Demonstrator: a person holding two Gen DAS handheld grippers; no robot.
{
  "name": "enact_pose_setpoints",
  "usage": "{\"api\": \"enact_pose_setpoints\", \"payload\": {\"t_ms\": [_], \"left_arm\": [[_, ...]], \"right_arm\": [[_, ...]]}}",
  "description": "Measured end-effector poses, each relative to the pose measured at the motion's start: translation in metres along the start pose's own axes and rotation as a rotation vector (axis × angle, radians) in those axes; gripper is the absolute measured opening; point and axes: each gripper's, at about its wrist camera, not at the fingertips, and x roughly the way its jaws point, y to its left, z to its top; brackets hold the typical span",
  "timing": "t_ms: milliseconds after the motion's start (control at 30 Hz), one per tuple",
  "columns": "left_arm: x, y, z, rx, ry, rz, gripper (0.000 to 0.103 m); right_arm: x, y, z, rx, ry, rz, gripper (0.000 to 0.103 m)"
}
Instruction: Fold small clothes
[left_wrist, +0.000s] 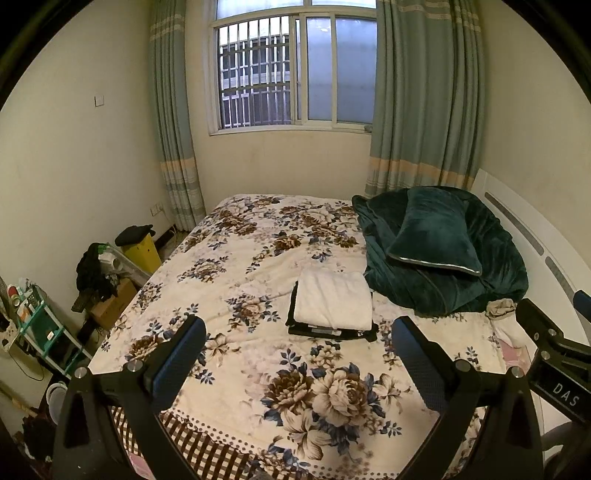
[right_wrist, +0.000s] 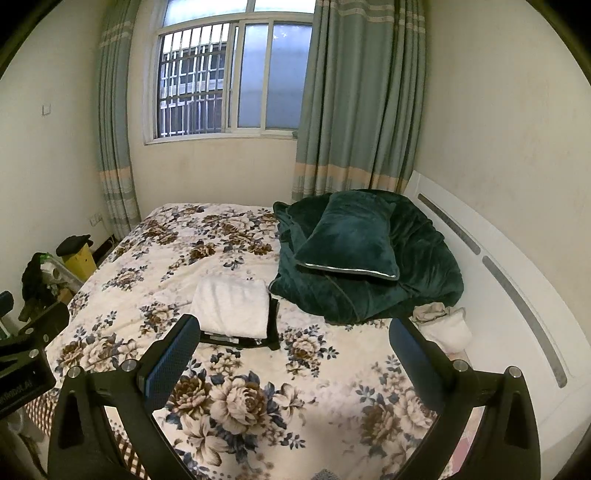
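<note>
A folded white garment (left_wrist: 334, 298) lies on top of a folded black garment (left_wrist: 354, 334) in the middle of the floral bed cover (left_wrist: 258, 258). The stack also shows in the right wrist view, white piece (right_wrist: 232, 304) over black piece (right_wrist: 274, 325). My left gripper (left_wrist: 297, 354) is open and empty, held above the bed's near part, short of the stack. My right gripper (right_wrist: 291, 350) is open and empty, also short of the stack. A crumpled beige cloth (right_wrist: 430, 312) lies by the headboard.
A dark green blanket (left_wrist: 461, 280) with a green pillow (left_wrist: 436, 232) is heaped at the bed's right. A white headboard (right_wrist: 498, 258) runs along the right. Boxes, a yellow bin (left_wrist: 142, 249) and a shelf stand on the floor at left. The other gripper's body (left_wrist: 554, 350) shows at right.
</note>
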Motion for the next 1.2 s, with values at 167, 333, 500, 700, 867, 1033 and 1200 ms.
{"api": "enact_pose_setpoints", "payload": {"t_ms": [167, 333, 500, 700, 867, 1033, 1200], "left_arm": [[-0.001, 0.000, 0.000, -0.001, -0.002, -0.001, 0.103], [0.000, 0.001, 0.001, -0.001, -0.002, -0.002, 0.103], [0.000, 0.001, 0.001, 0.003, -0.002, -0.001, 0.103], [-0.007, 0.002, -0.001, -0.003, -0.008, -0.001, 0.103], [-0.009, 0.003, 0.000, -0.004, -0.008, -0.002, 0.103], [-0.010, 0.004, 0.003, -0.007, -0.007, -0.004, 0.103], [-0.012, 0.005, 0.003, -0.007, -0.007, -0.008, 0.103]], "right_arm": [[-0.002, 0.001, -0.003, -0.002, 0.004, 0.008, 0.103], [-0.005, 0.000, -0.003, 0.002, 0.003, 0.013, 0.103], [-0.004, -0.003, 0.001, 0.002, 0.000, 0.024, 0.103], [-0.002, -0.001, 0.004, 0.002, -0.008, 0.030, 0.103], [-0.001, -0.001, 0.003, -0.001, -0.007, 0.032, 0.103], [-0.002, 0.001, 0.004, 0.001, -0.006, 0.035, 0.103], [-0.004, 0.002, 0.004, 0.003, -0.008, 0.039, 0.103]]}}
